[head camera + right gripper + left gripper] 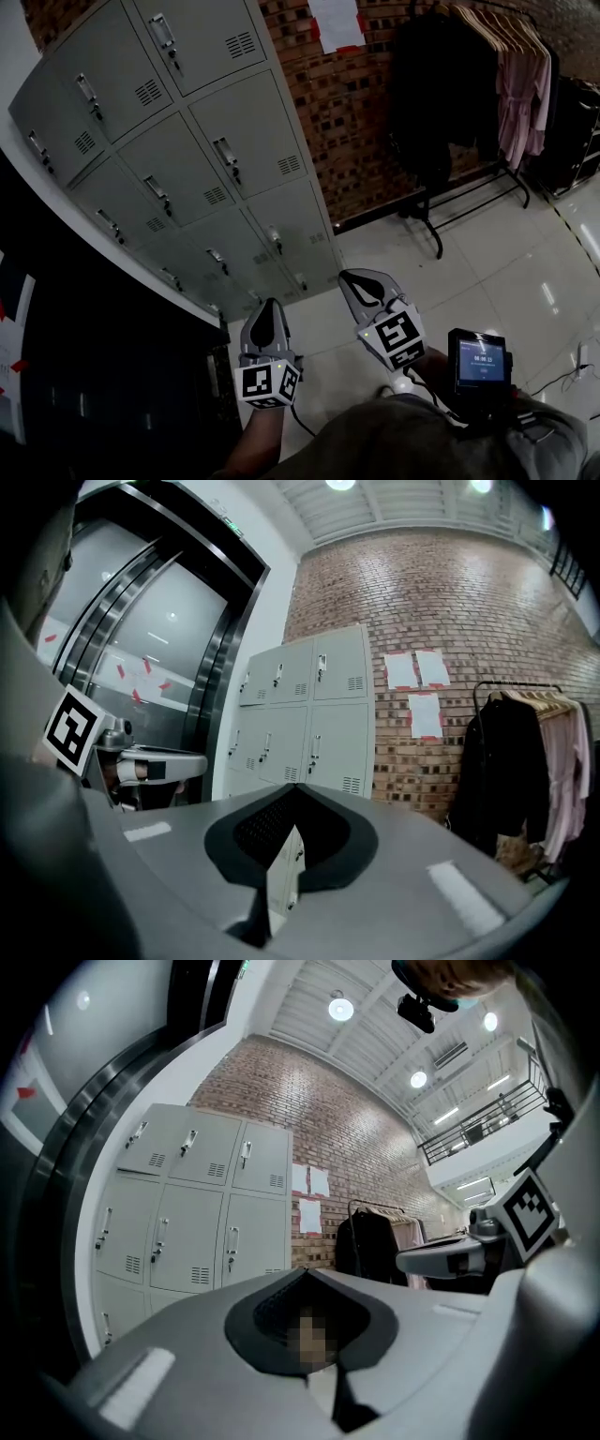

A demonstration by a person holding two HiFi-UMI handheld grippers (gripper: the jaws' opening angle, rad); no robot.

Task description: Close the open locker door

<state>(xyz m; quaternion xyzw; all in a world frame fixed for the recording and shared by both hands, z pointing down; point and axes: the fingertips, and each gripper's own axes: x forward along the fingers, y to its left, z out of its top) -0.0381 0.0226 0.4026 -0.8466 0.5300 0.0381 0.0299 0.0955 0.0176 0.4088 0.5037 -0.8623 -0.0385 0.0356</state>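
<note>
Facing: a locker bank (pixel 187 159) that stands ahead of both grippers and well apart from them, in the upper left of the head view.
Locker bank look: light grey metal, three columns of doors stacked in rows.
Doors: each has an upright handle with a lock on its left side and a small slatted vent at its lower right; every door that shows lies flush with the front.
Locker bank setting: its end is against a brick wall (pixel 356 122), it stands on a pale glossy floor (pixel 487 272), and a dark glazed doorway (pixel 141 649) is on its other side.
Left gripper (pixel 272 305): held level and pointed at the lockers, jaws closed tip to tip with nothing between them.
Right gripper (pixel 349 275): just beside the left one, jaws also pressed together and empty.
Beyond: a clothes rack (pixel 487 84) with dark and pink garments, and paper sheets (pixel 417 691) stuck on the brick.
</note>
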